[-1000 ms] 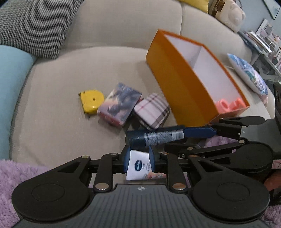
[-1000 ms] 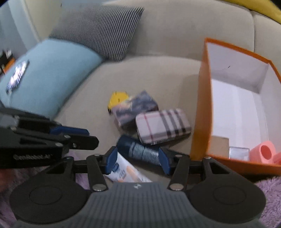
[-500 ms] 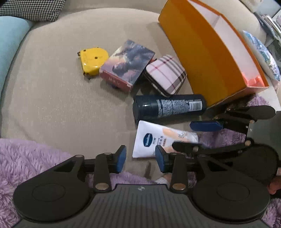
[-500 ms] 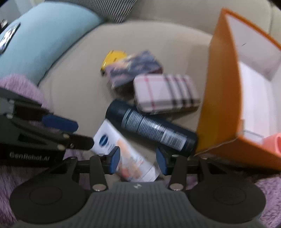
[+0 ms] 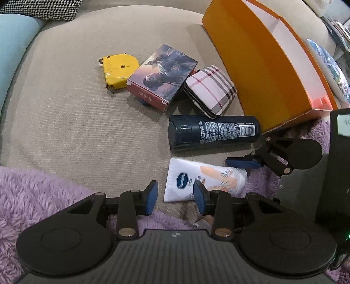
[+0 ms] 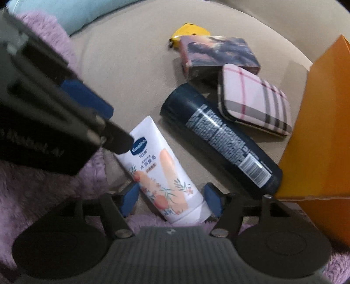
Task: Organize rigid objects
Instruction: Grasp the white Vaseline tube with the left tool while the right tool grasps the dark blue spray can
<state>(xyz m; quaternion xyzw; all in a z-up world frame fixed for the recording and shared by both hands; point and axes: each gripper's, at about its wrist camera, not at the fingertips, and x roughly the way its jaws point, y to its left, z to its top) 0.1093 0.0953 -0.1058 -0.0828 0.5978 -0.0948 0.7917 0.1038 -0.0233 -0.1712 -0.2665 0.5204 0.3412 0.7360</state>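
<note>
On the beige sofa seat lie a yellow tape measure, a picture-printed box, a plaid case, a dark blue spray can and a white lotion tube. An orange box stands to their right. My left gripper is open and empty, just short of the tube's flat end. My right gripper is open, its pads either side of the lotion tube's cap end without clamping it. The can lies beside it.
A purple fluffy blanket covers the sofa's front edge. A light blue cushion and a houndstooth pillow sit at the left. A patterned pillow lies beyond the orange box.
Both grippers pulled back and tilted down toward the seat. The left gripper opened and let go of the lotion tube. The right gripper moved off the spray can and now straddles the tube's cap end.
</note>
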